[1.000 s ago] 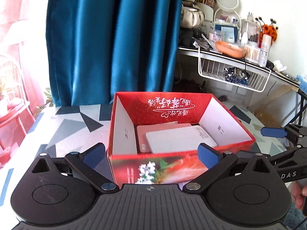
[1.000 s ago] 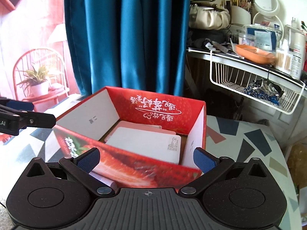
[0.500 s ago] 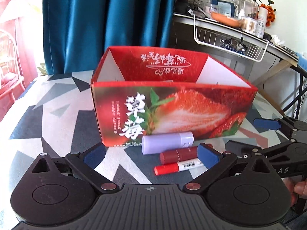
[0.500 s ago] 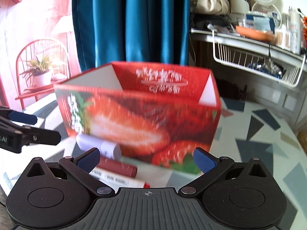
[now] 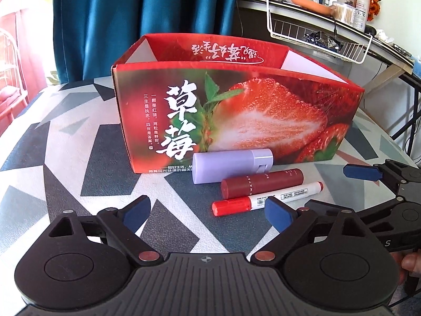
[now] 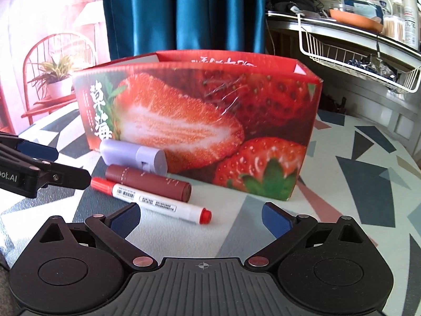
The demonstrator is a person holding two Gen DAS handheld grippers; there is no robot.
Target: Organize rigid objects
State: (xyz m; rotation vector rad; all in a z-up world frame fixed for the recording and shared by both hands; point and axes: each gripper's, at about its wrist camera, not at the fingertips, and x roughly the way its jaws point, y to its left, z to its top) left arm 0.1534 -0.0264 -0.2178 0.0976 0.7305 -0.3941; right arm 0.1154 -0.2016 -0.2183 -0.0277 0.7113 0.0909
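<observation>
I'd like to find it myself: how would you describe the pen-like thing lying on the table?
Look for the big red strawberry box on the patterned table. Three tube-shaped things lie in a row in front of it. The marker is the one farthest from the box: thinnest, white-bodied with a barcode label and a red cap, unlike the lilac tube and dark red tube.

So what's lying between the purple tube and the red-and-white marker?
A dark red lipstick tube lies between the purple tube and the marker, alongside both. Both wrist views show it.
</observation>
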